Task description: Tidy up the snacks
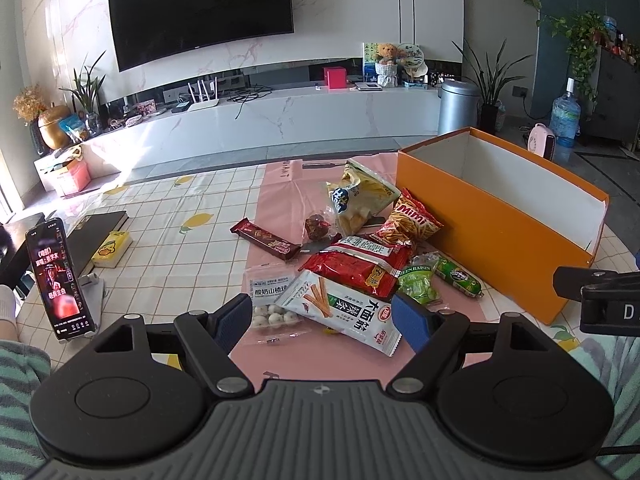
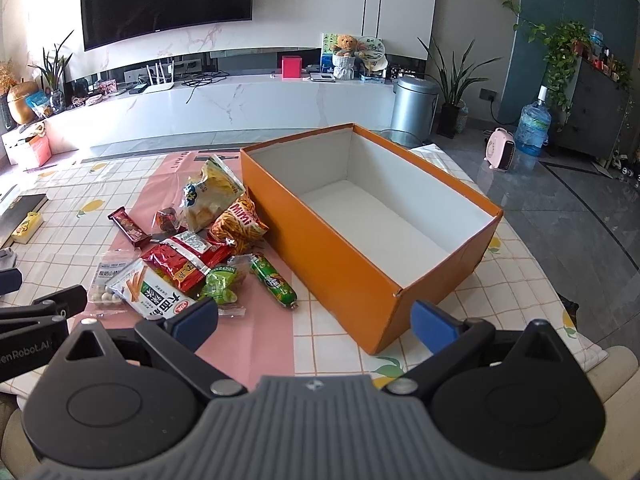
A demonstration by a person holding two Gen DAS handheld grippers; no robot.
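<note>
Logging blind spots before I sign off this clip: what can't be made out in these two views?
- Clear hawthorn-ball pack: lower left corner hidden behind the left gripper in the left wrist view; the white gluten-stick pack overlaps its right side.
- Orange box: floor hidden by its near wall in the left view.
- Phone screen: blurred.
- Right gripper: cut off in the left view.
</note>
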